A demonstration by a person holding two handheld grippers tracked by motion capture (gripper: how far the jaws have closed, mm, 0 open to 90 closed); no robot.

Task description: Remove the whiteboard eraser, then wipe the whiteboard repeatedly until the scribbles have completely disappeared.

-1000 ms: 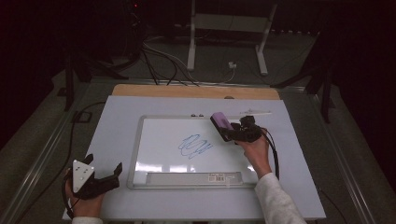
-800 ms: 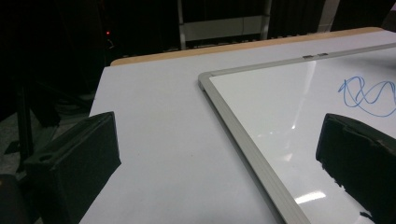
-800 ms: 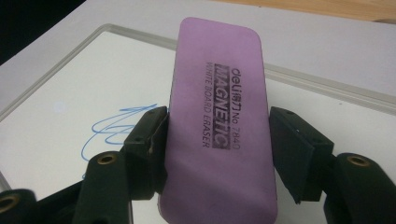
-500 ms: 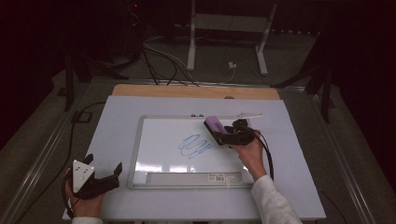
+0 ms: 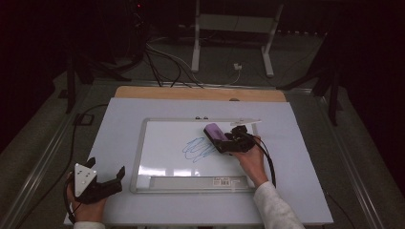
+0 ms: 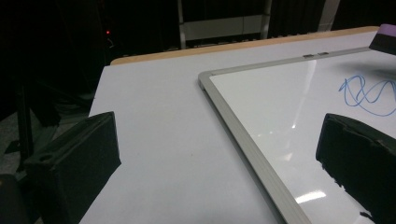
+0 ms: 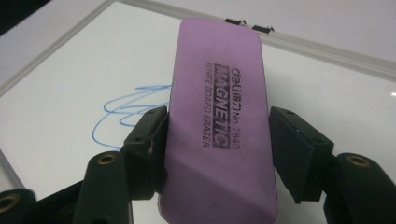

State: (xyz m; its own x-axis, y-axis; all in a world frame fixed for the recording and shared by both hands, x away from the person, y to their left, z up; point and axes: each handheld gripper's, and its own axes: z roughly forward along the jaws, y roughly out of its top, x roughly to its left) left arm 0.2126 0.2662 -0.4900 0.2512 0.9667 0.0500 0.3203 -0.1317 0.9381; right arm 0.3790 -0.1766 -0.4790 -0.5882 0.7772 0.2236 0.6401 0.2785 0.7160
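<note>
In the high view, a whiteboard (image 5: 157,143) with a grey frame lies flat on a pale table (image 5: 119,119), and a blue scribble (image 5: 199,149) is drawn near the middle of the board. The right gripper (image 5: 224,141) is over the board, just at the right of the scribble, and it holds a purple eraser (image 5: 215,132) between its jaws; the eraser's far end points toward the top edge of the board. The right hand (image 5: 250,160) comes from the bottom edge, with a light sleeve. The left gripper (image 5: 112,179) rests on the table near the lower left corner of the board, well apart from the eraser, and its jaws stand apart with nothing between them. In the left gripper view, the two black jaws are wide apart and empty; between them I see the table, the corner of the whiteboard (image 6: 280,140) and part of the scribble (image 6: 369,93), and the eraser (image 6: 385,37) is at the right edge, farther away. In the right gripper view, the eraser (image 7: 217,121) stands between the two black jaws, which press on its two long sides, so the fingers are clamped on it. Its purple face carries dark printed letters. Behind it lie the whiteboard (image 7: 60,93) and the scribble (image 7: 121,114).
</note>
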